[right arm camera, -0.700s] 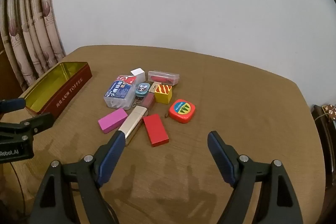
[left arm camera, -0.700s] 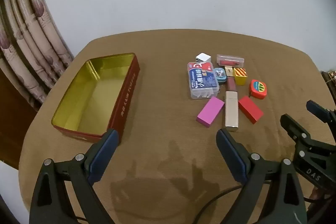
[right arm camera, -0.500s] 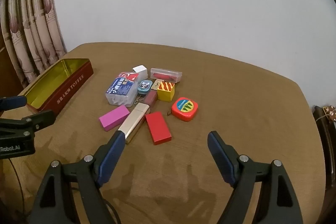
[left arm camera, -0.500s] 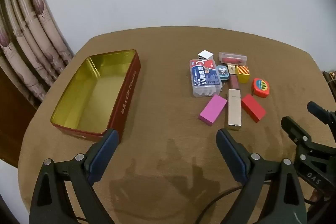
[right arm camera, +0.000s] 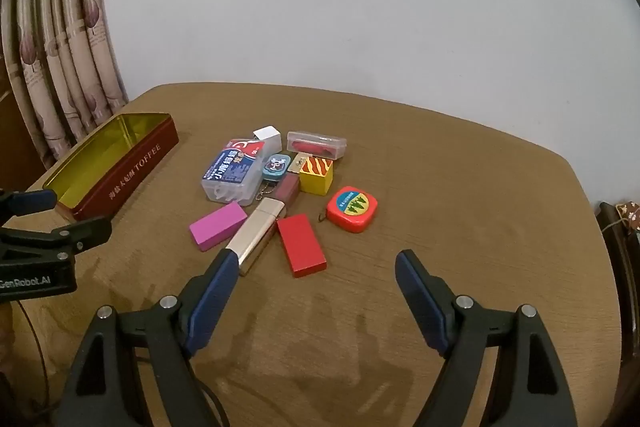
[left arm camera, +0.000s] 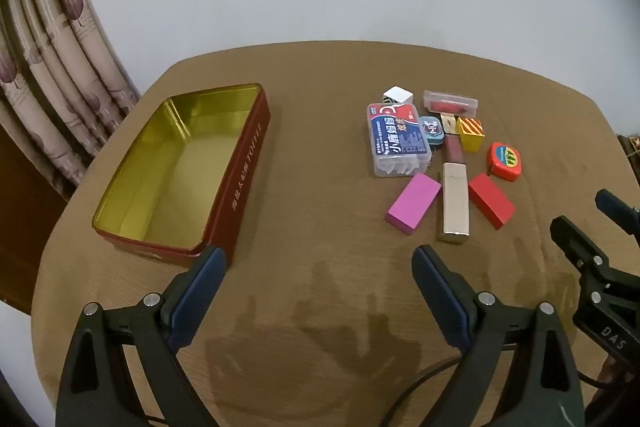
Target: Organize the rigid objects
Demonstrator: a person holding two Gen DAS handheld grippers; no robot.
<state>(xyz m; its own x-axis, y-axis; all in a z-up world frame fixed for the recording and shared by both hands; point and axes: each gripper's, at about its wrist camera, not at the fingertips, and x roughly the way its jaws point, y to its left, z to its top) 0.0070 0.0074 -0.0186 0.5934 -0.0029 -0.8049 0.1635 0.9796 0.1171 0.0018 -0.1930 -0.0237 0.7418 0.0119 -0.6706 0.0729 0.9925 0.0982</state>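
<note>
An empty red toffee tin (left arm camera: 240, 163) (right arm camera: 132, 167) with a gold inside lies at the table's left. Right of it is a cluster of small things: a pink block (left arm camera: 414, 203) (right arm camera: 218, 221), a gold lighter (left arm camera: 455, 201) (right arm camera: 258, 231), a red block (left arm camera: 491, 201) (right arm camera: 302, 245), a clear floss box (left arm camera: 398, 139) (right arm camera: 236, 171), a yellow cube (right arm camera: 316, 175) and a red tape measure (left arm camera: 505, 161) (right arm camera: 352, 209). My left gripper (left arm camera: 316, 259) hovers open near the tin's front corner. My right gripper (right arm camera: 312, 265) hovers open just short of the red block. Neither holds anything.
A white cube (right arm camera: 268, 137), a clear case with a red item (right arm camera: 316, 145) and a small teal tin (right arm camera: 276, 167) lie at the cluster's back. Curtains (left arm camera: 52, 75) hang at the left. The brown table (right arm camera: 460, 207) ends at a white wall behind.
Both grippers have drifted a little, so the tin and the cluster sit slightly lower and closer in the views. Nothing on the table has moved.
</note>
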